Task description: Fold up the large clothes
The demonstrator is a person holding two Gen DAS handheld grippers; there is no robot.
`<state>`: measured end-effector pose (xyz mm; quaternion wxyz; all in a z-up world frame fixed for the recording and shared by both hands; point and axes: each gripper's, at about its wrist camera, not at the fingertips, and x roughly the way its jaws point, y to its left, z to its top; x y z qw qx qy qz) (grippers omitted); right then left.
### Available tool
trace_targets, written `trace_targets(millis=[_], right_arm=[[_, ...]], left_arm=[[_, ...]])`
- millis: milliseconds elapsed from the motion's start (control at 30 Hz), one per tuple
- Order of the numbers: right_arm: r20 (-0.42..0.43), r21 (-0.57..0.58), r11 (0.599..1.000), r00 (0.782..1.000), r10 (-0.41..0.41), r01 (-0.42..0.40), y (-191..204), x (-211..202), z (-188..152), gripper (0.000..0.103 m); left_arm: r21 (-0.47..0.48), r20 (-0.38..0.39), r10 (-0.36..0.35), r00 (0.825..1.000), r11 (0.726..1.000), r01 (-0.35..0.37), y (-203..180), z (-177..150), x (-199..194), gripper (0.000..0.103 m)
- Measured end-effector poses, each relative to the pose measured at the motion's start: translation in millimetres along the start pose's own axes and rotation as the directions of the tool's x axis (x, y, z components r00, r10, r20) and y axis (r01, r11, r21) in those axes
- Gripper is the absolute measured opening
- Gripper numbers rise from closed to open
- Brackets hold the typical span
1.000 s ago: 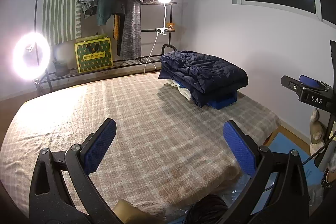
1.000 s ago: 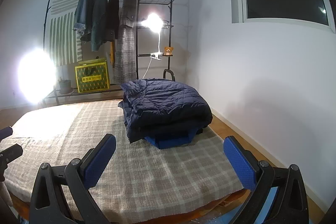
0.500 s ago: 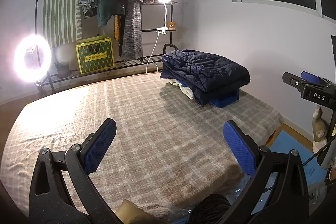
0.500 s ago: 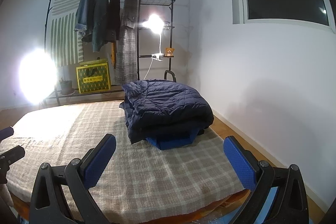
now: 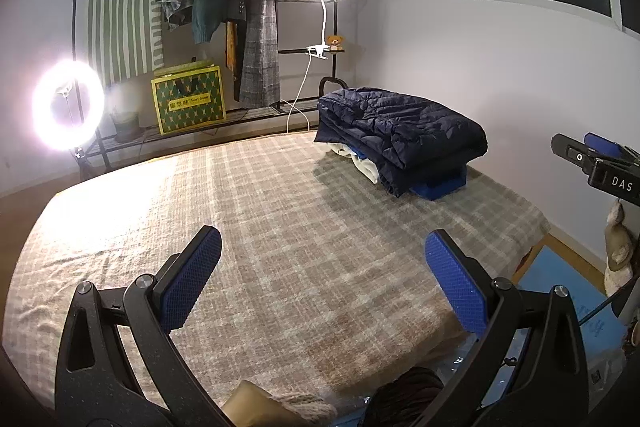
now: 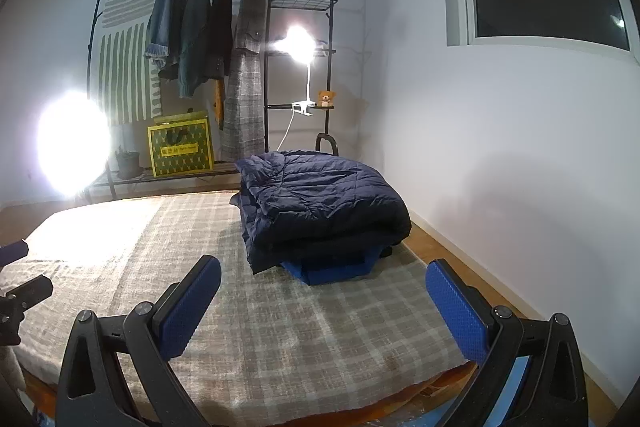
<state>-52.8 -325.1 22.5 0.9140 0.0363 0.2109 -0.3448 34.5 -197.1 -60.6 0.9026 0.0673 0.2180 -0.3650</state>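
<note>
My left gripper (image 5: 322, 279) and right gripper (image 6: 323, 303) both gape wide, empty, above the near edge of the plaid bed cover (image 5: 280, 227). Far right corner: navy puffer jacket (image 6: 324, 203) folded atop a stack. Folding looks done; nothing unfolded on the cover.

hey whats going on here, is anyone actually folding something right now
Not at this moment. A person holds two tools over a bed covered with a plaid blanket. The left tool and the right tool are both open and hold nothing. A navy puffer jacket lies already folded on top of a pile at the far right of the bed, with a blue folded item under it. Neither tool touches the pile.
</note>
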Motion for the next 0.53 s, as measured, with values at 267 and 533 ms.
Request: trace_targets(millis=[267, 533], right_arm=[[-0.010, 0.004, 1.000, 1.000, 0.010, -0.010, 0.2, 2.9, -0.7, 0.103], [-0.017, 0.012, 1.000, 1.000, 0.013, -0.013, -1.0, 5.5, -0.8, 0.103]], left_arm=[[-0.020, -0.008, 0.014, 1.000, 1.000, -0.014, 3.8, -1.4, 2.4, 0.103], [-0.035, 0.009, 0.040, 0.999, 0.999, -0.039, 8.9, -1.3, 0.5, 0.103]])
